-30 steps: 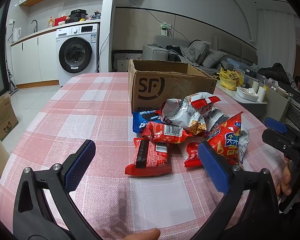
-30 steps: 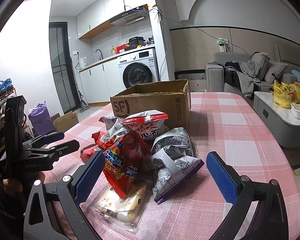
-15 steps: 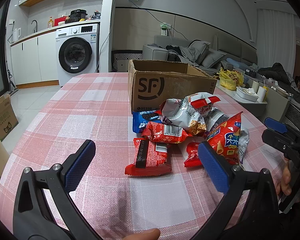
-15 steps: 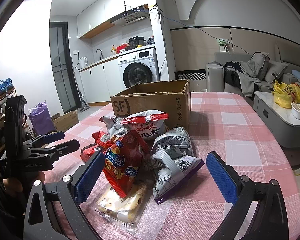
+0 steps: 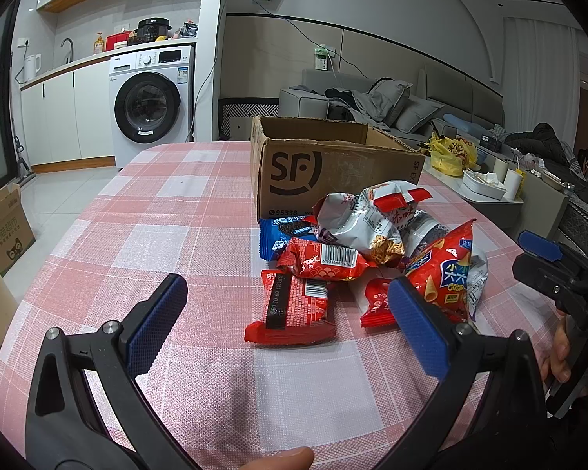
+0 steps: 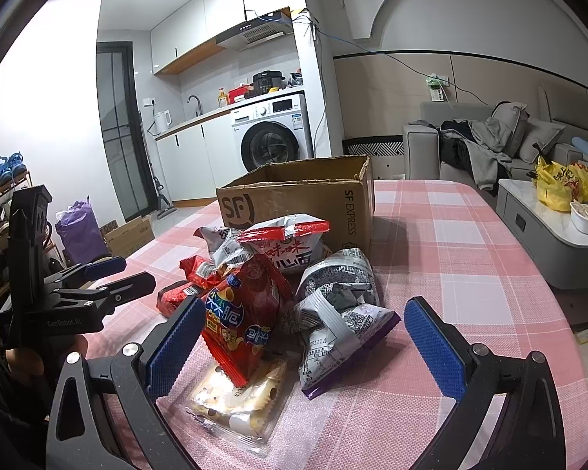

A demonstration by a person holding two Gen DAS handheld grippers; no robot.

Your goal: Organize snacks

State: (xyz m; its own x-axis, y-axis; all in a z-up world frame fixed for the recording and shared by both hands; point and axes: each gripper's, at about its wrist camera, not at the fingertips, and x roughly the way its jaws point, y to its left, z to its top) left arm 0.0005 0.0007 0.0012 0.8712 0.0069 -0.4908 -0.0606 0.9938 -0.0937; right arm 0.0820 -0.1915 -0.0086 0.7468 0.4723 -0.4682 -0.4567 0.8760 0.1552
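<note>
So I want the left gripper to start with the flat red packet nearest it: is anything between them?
Nothing visible. The left gripper is open, and the flat red packet lies at the near edge of the pile on the tablecloth, with only bare cloth in front of it.

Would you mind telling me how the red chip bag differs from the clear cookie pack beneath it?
The red chip bag is opaque and printed; the clear cookie pack shows its pale biscuits. The chip bag stands tilted and puffy, while the cookie pack lies flat on the tablecloth. Both sit nearest the open right gripper.
</note>
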